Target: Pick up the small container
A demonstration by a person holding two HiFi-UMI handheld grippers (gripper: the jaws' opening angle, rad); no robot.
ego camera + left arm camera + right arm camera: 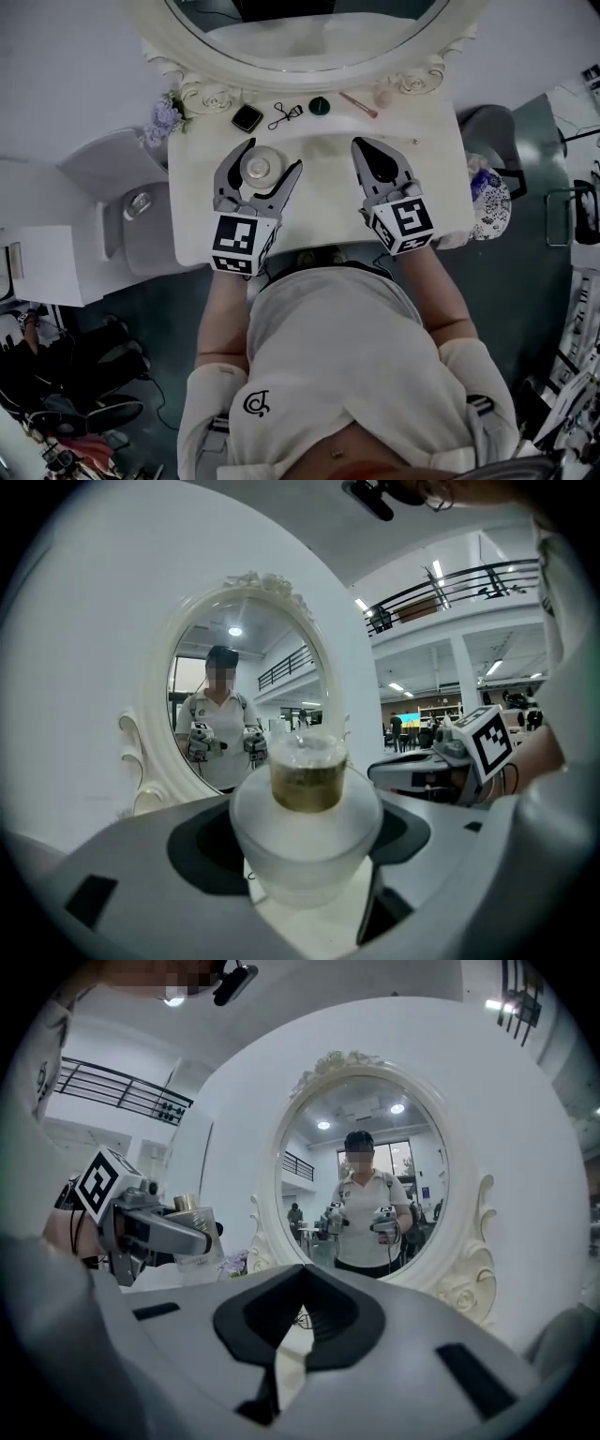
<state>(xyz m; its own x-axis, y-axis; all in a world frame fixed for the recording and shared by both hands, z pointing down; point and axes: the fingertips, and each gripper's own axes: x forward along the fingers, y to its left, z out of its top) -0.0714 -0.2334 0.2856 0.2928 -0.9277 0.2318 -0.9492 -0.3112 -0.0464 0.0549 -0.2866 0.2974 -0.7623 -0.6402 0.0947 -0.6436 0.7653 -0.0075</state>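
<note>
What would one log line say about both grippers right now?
left gripper: clamped on small container | right gripper: shut, empty | facing: oval mirror

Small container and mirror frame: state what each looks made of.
Small container: frosted, translucent body, glass or plastic, can't tell which; light glows through it. Its neck looks metallic gold under a clear cap. Mirror frame: glossy cream-white with carved scrolls, probably painted wood or moulded resin.

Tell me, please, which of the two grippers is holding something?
The left gripper: its jaws are clamped on the small frosted container, lifted in front of the mirror. The right gripper has its jaws closed together with nothing between them.
</note>
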